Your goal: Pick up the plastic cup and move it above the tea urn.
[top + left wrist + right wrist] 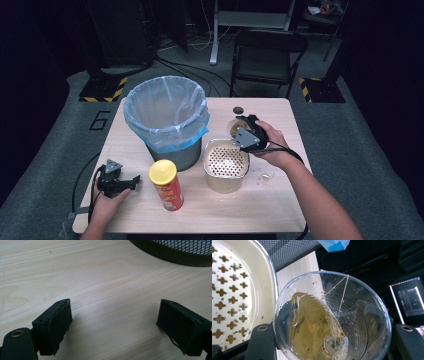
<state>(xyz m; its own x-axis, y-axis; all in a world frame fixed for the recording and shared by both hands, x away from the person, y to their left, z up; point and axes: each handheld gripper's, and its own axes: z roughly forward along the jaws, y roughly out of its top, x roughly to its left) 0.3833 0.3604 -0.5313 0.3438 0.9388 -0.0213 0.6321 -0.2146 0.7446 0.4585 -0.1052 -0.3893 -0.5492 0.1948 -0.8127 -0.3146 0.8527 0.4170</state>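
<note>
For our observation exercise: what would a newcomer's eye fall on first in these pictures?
Probably the right gripper holding a clear cup of yellowish tea, teabag inside, tilted beside the cream strainer tub at the table's middle. Next, the big bin with its blue liner behind, and the red chip can in front, near the open left gripper.
</note>
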